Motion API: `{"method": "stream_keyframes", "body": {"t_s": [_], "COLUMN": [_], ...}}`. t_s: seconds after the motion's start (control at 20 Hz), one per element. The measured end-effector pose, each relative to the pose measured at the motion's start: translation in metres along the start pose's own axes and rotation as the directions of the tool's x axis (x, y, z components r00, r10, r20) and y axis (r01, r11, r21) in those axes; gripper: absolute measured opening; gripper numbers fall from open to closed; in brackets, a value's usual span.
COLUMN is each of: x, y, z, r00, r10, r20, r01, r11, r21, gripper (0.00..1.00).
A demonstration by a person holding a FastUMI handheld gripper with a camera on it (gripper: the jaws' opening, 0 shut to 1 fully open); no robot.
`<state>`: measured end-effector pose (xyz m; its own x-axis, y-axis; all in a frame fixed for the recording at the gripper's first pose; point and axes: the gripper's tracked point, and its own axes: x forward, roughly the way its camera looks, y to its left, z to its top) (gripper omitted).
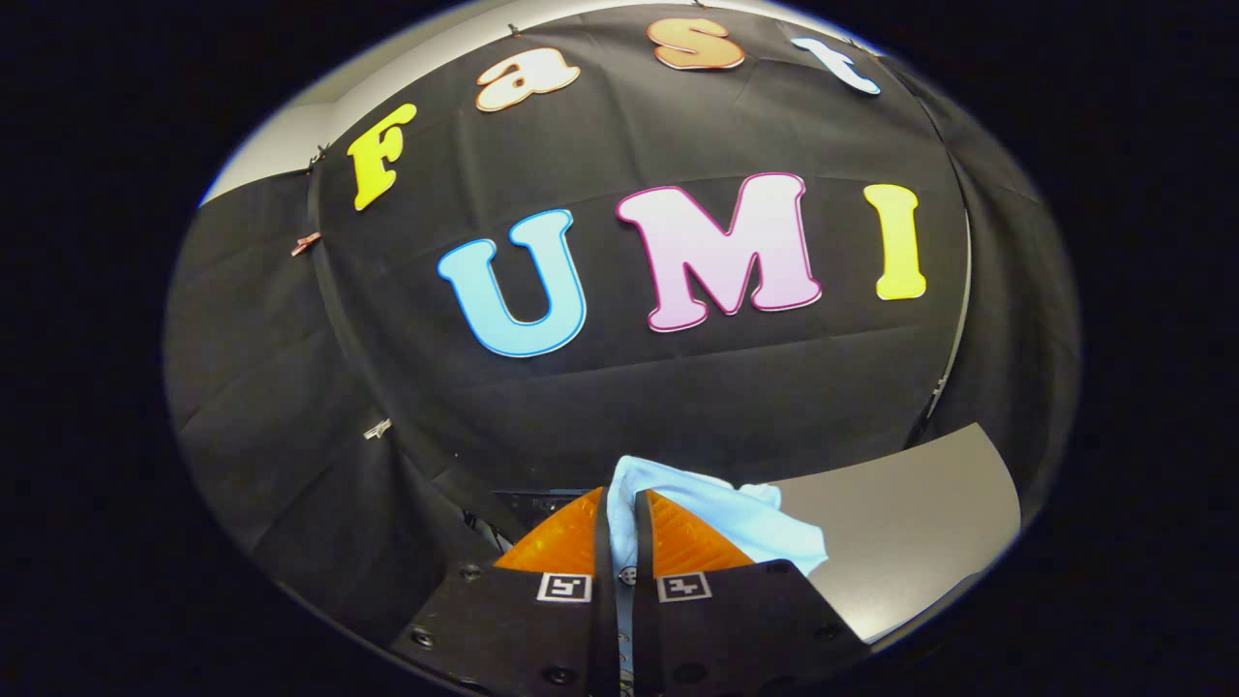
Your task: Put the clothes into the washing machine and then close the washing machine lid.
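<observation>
Tightly, gripper [620, 503] pinches blue cloth [745, 518] — grey surface [910, 523] beside.

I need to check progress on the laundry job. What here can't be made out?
- Cloth, gripper view: the tool, shut on it, covers most of it; its kind is unclear.
- Grey surface beyond the tool: cut off by the edge; whether it is the washer cannot be told.

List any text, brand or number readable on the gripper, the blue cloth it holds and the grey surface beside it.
None of them carries readable text.
gripper: square black-and-white markers, one on each finger, are coded patterns, not letters. The fingers are shut on the cloth.
light blue cloth: plain, no print visible.
grey surface: no markings visible.
</observation>
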<state>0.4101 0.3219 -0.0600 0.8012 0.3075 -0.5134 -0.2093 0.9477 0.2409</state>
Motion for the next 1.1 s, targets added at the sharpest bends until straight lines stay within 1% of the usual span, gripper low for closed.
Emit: {"method": "stream_keyframes", "body": {"t_s": [0.25, 0.45, 0.6, 0.7, 0.95, 1.1], "x": [0.035, 0.069, 0.095, 0.111, 0.144, 0.156], "y": [0.036, 0.055, 0.056, 0.05, 0.03, 0.018], "z": [-0.04, -0.085, -0.115, -0.138, -0.186, -0.207], "r00": [0.998, 0.993, 0.99, 0.987, 0.972, 0.963], "r10": [0.039, 0.049, 0.016, -0.021, -0.09, -0.124], "r20": [-0.054, -0.108, -0.138, -0.161, -0.218, -0.239], "r01": [-0.04, -0.054, -0.03, 0.0, 0.053, 0.079], "r11": [0.999, 0.997, 0.995, 0.991, 0.984, 0.979], "r21": [-0.025, -0.046, -0.1, -0.134, -0.172, -0.19], "gripper": [0.1, 0.1, 0.1, 0.1, 0.1, 0.1]}}
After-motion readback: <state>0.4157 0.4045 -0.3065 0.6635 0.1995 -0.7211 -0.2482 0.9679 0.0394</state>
